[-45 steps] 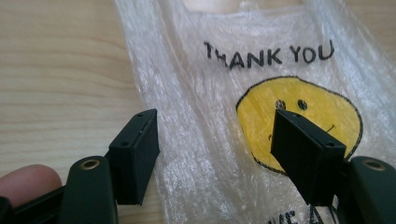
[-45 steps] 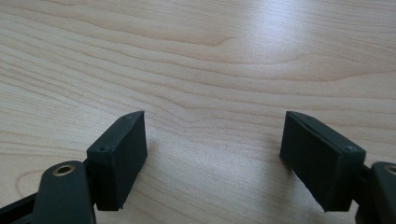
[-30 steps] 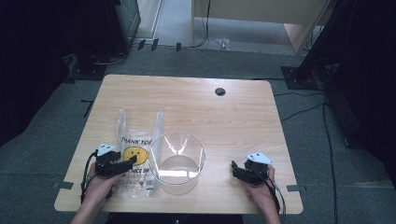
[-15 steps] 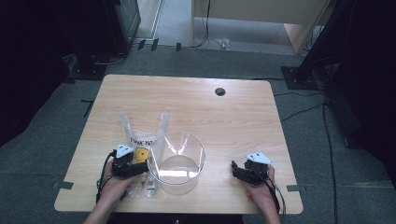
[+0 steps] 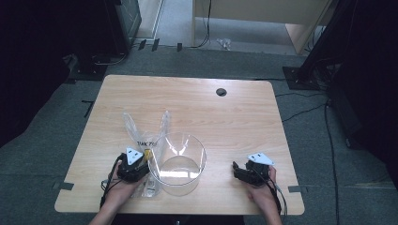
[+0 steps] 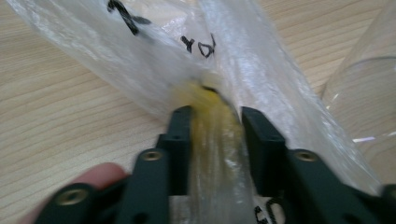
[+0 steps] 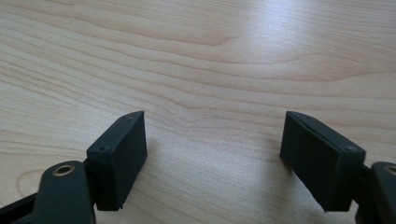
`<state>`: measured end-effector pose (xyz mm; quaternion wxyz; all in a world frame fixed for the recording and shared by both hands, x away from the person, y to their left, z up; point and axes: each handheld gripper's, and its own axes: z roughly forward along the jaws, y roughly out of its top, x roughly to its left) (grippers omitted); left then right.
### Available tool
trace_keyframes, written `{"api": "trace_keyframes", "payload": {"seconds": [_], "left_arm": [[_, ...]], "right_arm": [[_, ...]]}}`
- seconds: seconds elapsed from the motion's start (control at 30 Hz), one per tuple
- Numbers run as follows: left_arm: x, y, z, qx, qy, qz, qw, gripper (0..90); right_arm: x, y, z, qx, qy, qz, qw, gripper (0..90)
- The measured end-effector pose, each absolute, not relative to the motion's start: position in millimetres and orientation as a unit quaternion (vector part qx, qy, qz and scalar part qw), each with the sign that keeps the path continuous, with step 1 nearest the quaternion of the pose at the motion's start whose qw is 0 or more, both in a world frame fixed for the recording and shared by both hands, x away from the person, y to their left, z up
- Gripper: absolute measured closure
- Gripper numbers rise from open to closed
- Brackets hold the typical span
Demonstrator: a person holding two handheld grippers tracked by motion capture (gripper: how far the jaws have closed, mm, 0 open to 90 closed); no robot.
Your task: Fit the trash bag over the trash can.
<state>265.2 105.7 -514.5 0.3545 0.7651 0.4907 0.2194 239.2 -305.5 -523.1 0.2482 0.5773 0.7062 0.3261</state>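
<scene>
On the surface (image 5: 197, 101), the bag (image 5: 141, 136) lies just left of the bowl (image 5: 177, 164), left gripper (image 5: 141, 172) on the bag, right gripper (image 5: 239, 172) well apart, right of the bowl.

My right gripper (image 7: 212, 156) low over the desk (image 7: 210, 56), jaws spread wide, bare wood grain between them

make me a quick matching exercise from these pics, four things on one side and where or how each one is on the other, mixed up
Things:
1. left hand-held gripper
2. right hand-held gripper
3. clear plastic container
4. round cable hole

States or places:
A. stands upright just right of the plastic bag
B. jaws wide apart over bare wood of the table
C. in the tabletop at the far side
D. jaws just closing on bunched bag film with yellow print

Pairs: 1-D, 2-B, 3-A, 4-C
</scene>
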Motion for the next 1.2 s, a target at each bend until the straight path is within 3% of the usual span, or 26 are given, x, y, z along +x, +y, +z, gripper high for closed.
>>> {"api": "trace_keyframes", "payload": {"seconds": [0.13,0.2,0.77,1.2], "left_arm": [[266.3,110.5,-514.8,0.759,0.499,0.206,0.365,87.4],[266.8,112.6,-514.6,0.754,0.503,0.199,0.372,88.6],[261.3,131.3,-486.6,0.693,0.514,0.253,0.439,89.3],[257.8,148.3,-455.4,0.65,0.515,0.286,0.48,89.3]], "right_arm": [[239.2,-305.5,-523.1,0.577,0.706,0.326,0.248,22.4],[239.2,-305.5,-523.1,0.577,0.706,0.326,0.248,22.4],[239.4,-305.4,-523.1,0.577,0.706,0.326,0.247,22.0],[240.5,-304.6,-523.6,0.58,0.708,0.32,0.244,13.7]]}}
